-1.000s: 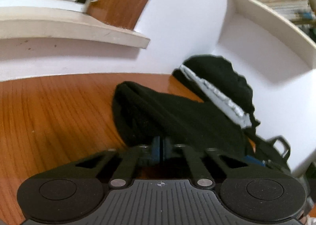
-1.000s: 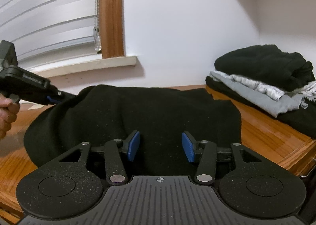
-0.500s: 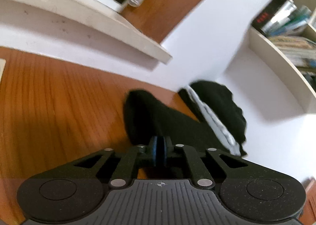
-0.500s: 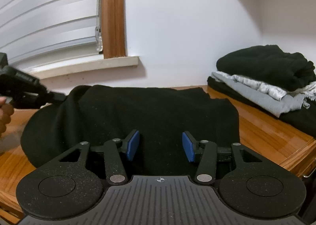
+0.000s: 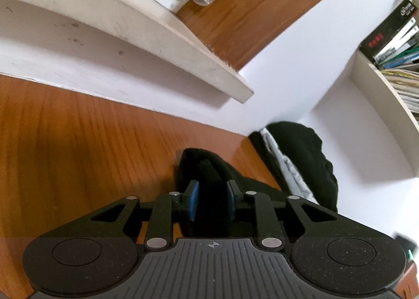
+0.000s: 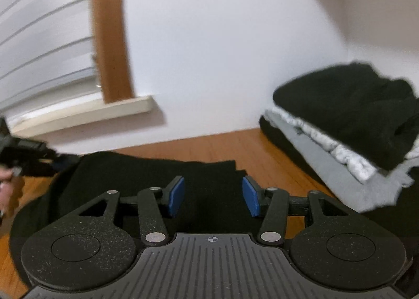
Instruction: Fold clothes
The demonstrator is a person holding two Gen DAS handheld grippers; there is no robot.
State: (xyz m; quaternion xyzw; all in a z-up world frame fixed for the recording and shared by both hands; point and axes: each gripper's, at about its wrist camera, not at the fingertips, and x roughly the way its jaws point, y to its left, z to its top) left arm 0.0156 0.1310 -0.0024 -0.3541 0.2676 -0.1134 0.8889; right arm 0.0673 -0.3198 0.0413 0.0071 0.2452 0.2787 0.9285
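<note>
A black garment [image 5: 209,165] lies folded on the wooden table [image 5: 78,141]. My left gripper [image 5: 211,200] is at the garment's left end, and its jaws are opening. The blue pads stand apart with dark cloth in the gap, and they do not press on it. In the right wrist view the same garment [image 6: 131,175] spreads under my right gripper [image 6: 213,195]. That gripper hangs open above the cloth with nothing gripped. The left gripper [image 6: 70,160] shows at the garment's left edge, held by a hand [image 6: 5,183].
A stack of folded clothes [image 6: 340,105], black over grey and white, sits at the back right against the wall; it also shows as the stack [image 5: 301,157]. A window sill [image 5: 131,37] juts out above the table. A bookshelf [image 5: 392,50] is at the upper right.
The left gripper's pads, shut on the garment's edge before, have come apart, and its view has rolled and swung left. The right gripper has risen and drawn back over the cloth.
</note>
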